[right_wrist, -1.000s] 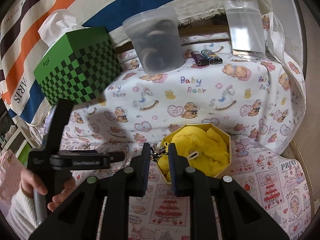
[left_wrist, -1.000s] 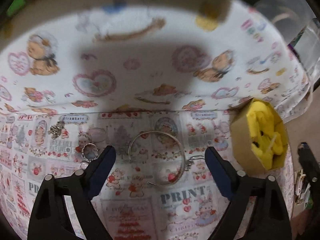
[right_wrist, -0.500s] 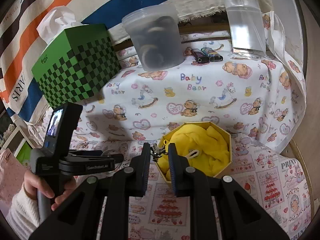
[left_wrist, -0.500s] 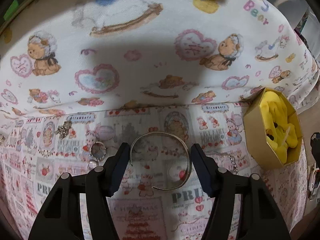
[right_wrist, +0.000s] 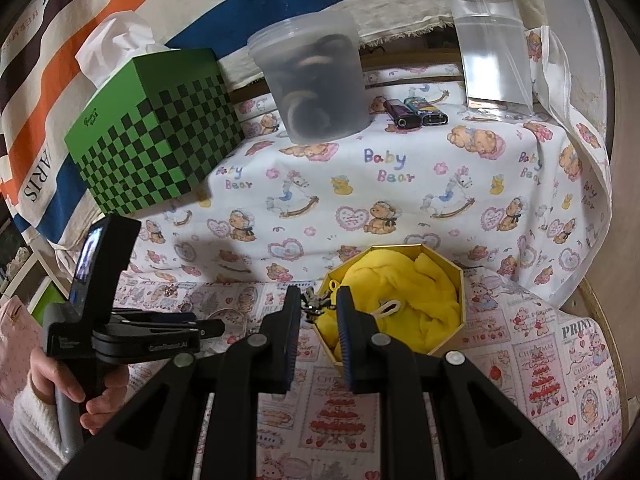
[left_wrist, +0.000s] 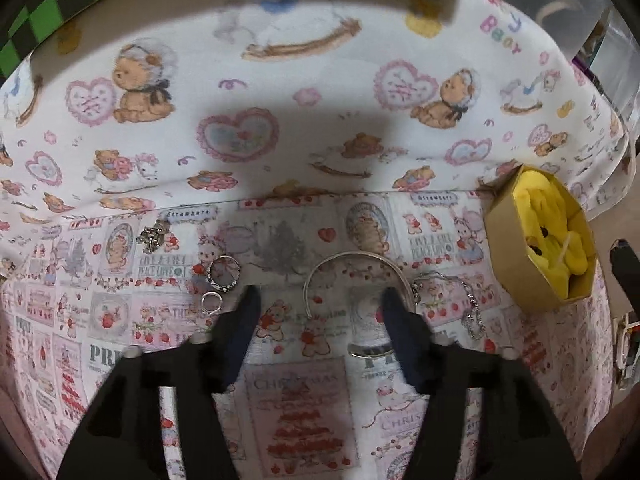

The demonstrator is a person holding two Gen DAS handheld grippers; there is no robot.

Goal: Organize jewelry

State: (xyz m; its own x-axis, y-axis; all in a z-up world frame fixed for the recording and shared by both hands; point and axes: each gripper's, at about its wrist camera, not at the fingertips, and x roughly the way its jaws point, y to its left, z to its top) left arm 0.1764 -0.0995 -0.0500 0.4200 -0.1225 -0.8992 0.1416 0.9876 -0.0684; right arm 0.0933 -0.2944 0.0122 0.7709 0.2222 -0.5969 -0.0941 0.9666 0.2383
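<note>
We hold a small dark metal trinket pinched between the fingers of our right claw, hanging just at the near-left rim of the gold octagonal box, which is lined with yellow cloth. Left of the box, our left claw is spread wide and hovers low over the silver open bangle lying flat on the printed cloth of the surface; its right finger overlaps the bangle's right side, and we cannot tell whether they touch. Between bangle and box lies a thin silver chain. Further left of the bangle sit a patterned ring, a smaller plain ring just below it, and a small silver charm further out. Behind the box, well apart from it, stand a frosted tub, two lighters, a clear bottle and a green checkered tissue box.
</note>
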